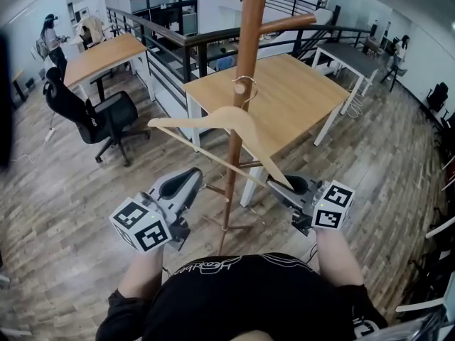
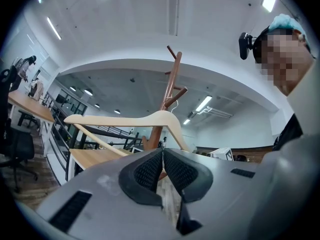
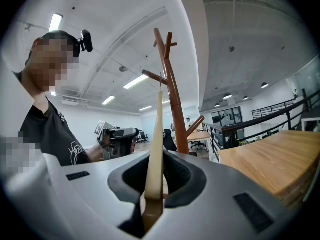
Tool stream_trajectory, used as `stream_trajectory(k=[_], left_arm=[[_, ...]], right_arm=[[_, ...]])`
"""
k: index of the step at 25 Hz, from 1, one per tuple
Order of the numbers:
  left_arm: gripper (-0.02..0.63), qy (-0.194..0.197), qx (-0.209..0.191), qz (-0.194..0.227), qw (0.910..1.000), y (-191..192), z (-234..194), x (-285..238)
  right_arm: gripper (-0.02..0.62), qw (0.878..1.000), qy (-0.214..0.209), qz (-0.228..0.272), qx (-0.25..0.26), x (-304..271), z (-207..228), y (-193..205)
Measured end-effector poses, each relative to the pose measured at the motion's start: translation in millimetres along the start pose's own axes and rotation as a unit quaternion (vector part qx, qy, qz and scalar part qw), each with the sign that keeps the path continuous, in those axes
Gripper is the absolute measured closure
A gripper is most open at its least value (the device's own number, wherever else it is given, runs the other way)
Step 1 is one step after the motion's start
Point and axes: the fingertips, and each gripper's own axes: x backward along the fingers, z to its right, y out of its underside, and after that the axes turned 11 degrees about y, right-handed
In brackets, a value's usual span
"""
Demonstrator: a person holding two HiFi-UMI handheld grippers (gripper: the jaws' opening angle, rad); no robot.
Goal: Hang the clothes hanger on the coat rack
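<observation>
Hanger (image 1: pixel 227 123) almost hung
Hook looks over rack (image 1: pixel 249 41) peg; our R gripper (image 3: pixel 154 176) fingers pinch it, L gripper (image 2: pixel 162 161) fingers pressed together, empty; release left.

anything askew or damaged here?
Only the clothes hanger sits askew: its right end hangs low, clamped in the right gripper, with its hook at a peg of the coat rack. No damage visible.
</observation>
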Motion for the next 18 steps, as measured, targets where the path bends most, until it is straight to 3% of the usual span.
stream_trajectory(k=[18], left_arm=[[0.588,-0.01,0.01,-0.018,0.9997,15.8,-3.9,10.8]], right_arm=[[0.523,1.0,-0.001,0.013,-0.019,-12.0,15.0,15.4]])
